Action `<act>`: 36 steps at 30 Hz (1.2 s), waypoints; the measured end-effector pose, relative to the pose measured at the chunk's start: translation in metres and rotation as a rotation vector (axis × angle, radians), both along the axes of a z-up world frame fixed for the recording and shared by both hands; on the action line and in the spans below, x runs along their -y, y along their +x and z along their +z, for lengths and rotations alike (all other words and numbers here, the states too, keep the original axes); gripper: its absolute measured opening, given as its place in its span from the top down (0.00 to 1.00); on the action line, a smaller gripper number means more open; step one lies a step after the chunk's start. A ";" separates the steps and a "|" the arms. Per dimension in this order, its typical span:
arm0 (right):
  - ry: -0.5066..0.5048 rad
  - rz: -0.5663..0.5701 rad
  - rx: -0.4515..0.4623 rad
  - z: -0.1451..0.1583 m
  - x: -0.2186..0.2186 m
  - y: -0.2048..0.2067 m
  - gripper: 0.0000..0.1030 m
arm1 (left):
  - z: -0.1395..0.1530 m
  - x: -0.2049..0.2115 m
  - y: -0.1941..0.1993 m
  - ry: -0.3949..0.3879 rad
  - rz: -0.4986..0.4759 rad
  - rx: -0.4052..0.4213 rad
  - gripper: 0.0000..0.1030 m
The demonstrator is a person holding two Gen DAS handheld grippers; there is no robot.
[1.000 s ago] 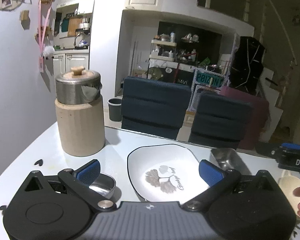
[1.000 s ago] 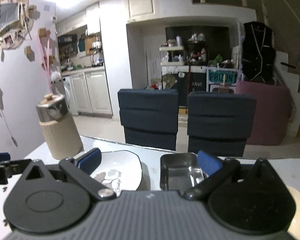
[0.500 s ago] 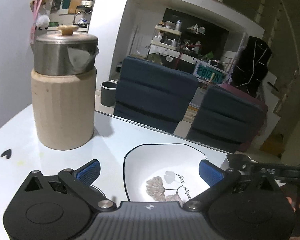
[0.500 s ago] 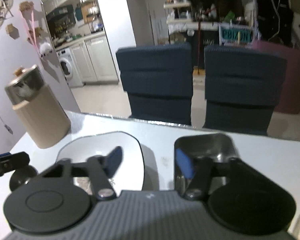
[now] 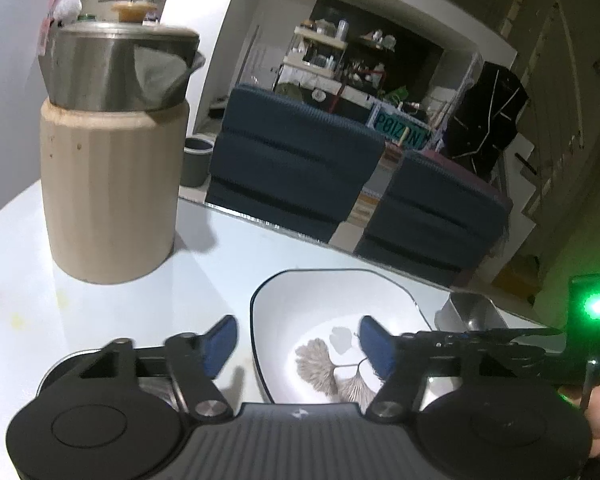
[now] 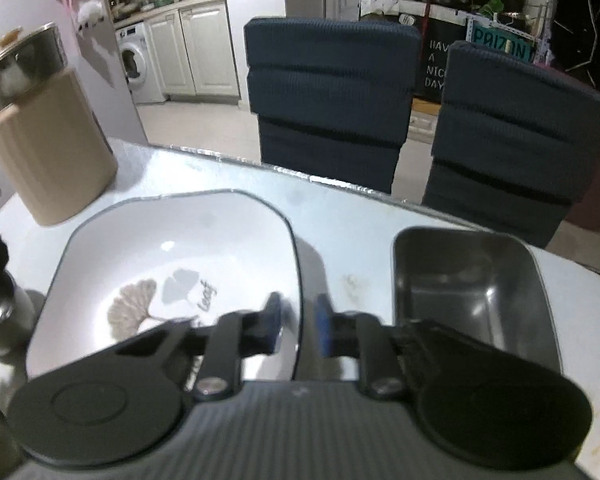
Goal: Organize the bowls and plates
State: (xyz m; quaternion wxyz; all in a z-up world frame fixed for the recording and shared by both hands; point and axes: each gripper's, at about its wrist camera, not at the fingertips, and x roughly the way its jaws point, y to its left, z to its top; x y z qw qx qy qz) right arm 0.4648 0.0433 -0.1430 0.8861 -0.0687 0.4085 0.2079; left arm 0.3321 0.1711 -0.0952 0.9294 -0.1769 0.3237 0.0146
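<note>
— Where was the square white plate with the thin black rim and the grey leaf print (image 5: 340, 300)?

— Flat on the glossy white table (image 5: 204, 280), between both tools. A rectangular stainless-steel tray (image 6: 460, 280) sat just beside its right edge, apart from it. Farther back on the left stood a ribbed beige canister (image 5: 108, 200) with a lidded steel pot (image 5: 112, 72) on top.

— And the left gripper (image 5: 296, 344)?

— It pointed down at the plate's left side. One blue pad (image 5: 220, 344) hung over bare table, the other over the leaf print, so the left rim lay between them. The jaws had just been closing, yet they stood about half wide, and neither pad touched the plate.

— The right gripper (image 6: 297, 324)?

— It was at the opposite edge. Its jaws had just been closing too, and had come to a narrow gap with the right rim between the pads: one pad over the white inside, the other over the strip of table between plate and tray.

— Were they pressing on it?

— I could not tell. The pads were blurred, and a sliver seemed to show on either side of the rim.

— Anything behind?

— Two dark blue upholstered chairs (image 6: 328, 92) at the table's far edge, and a kitchen beyond them.
</note>
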 end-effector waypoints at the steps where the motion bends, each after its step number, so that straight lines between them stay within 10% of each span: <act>1: -0.011 0.000 0.004 0.002 -0.001 -0.002 0.88 | -0.001 0.000 0.002 0.000 -0.005 -0.013 0.44; 23: 0.125 -0.083 -0.111 0.005 0.044 -0.018 0.88 | -0.044 0.010 0.048 0.119 -0.055 -0.199 0.84; 36: 0.084 -0.091 -0.097 -0.003 0.029 -0.009 0.82 | -0.042 0.005 0.070 0.083 -0.133 -0.290 0.84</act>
